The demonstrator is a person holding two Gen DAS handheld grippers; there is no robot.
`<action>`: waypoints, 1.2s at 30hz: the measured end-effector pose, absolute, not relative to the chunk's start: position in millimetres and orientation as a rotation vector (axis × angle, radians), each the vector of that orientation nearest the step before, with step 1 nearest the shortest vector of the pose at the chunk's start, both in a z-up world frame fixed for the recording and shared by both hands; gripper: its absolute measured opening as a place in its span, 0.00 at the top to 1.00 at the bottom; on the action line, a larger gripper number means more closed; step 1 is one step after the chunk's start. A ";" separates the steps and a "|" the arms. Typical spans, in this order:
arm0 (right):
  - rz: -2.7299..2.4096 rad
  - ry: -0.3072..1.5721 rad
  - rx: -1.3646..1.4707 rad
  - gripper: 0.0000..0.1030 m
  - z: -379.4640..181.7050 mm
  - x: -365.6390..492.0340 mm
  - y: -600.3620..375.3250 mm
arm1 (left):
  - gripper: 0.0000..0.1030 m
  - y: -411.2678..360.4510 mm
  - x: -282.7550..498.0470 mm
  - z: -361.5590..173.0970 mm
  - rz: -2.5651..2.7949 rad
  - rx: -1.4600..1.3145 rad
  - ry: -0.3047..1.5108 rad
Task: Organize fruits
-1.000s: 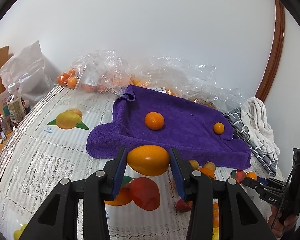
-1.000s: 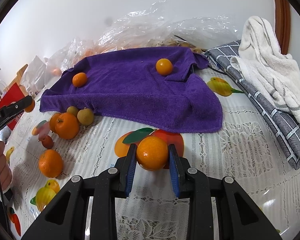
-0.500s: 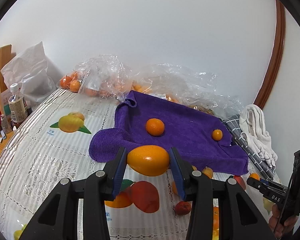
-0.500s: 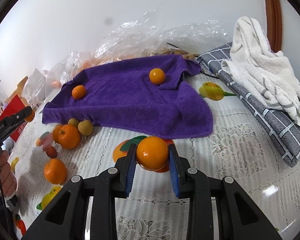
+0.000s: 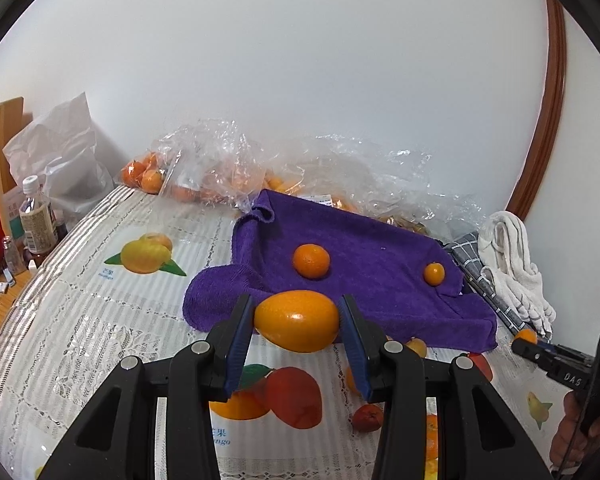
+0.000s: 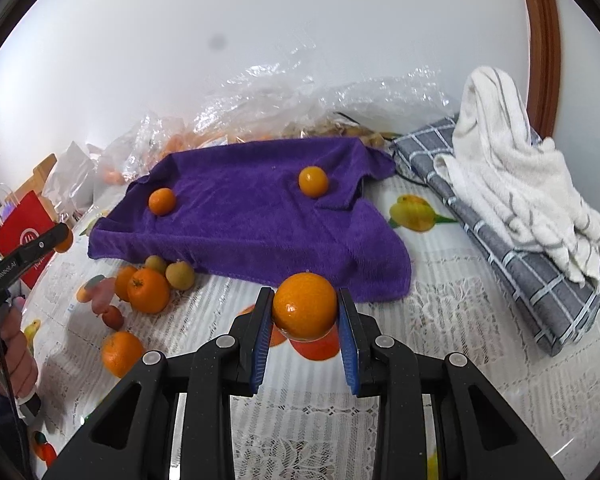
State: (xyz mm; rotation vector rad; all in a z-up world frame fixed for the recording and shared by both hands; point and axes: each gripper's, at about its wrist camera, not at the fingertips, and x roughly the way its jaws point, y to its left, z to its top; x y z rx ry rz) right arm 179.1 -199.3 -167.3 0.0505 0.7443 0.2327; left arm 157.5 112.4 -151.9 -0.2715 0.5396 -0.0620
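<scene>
Both grippers loaded, held above the table w/ the purple towel (image 5: 360,280) ahead. Left gripper (image 5: 296,322) has its blue pads narrowed onto an oval orange-yellow fruit (image 5: 297,320), gripped end to end along the long axis – smooth glossy skin, so prob. slippery, and the tapered ends give the pads little flat contact; looks firm, light-ish. Safer hold would be across the fat middle, not the tips. Right gripper (image 6: 304,314) is clamped on a round orange (image 6: 304,306) at its widest part, pads on opp. sides – dimpled peel should grip better; firm but bruisable, so no hard squeeze. Two oranges already sit on the towel, a bigger one (image 5: 311,261) and a small one (image 5: 434,273), well apart. Loose fruit pile (image 6: 148,284) lies on the lace tablecloth (image 6: 440,320) just off the towel's near edge – round, will roll if set down carelessly.
</scene>
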 end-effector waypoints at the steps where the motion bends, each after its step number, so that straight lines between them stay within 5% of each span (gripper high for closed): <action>1: 0.237 0.743 0.048 0.70 -164.5 180.2 -198.2 | 0.60 113.2 157.7 -151.7 -0.055 -0.268 0.541; 20: 0.245 0.697 0.011 0.70 -124.3 236.7 -188.7 | 0.60 128.2 190.4 -108.1 -0.056 -0.324 0.547; 36: 0.225 0.795 -0.044 0.70 -177.7 307.1 -168.8 | 0.60 105.4 265.8 -156.1 0.008 -0.211 0.684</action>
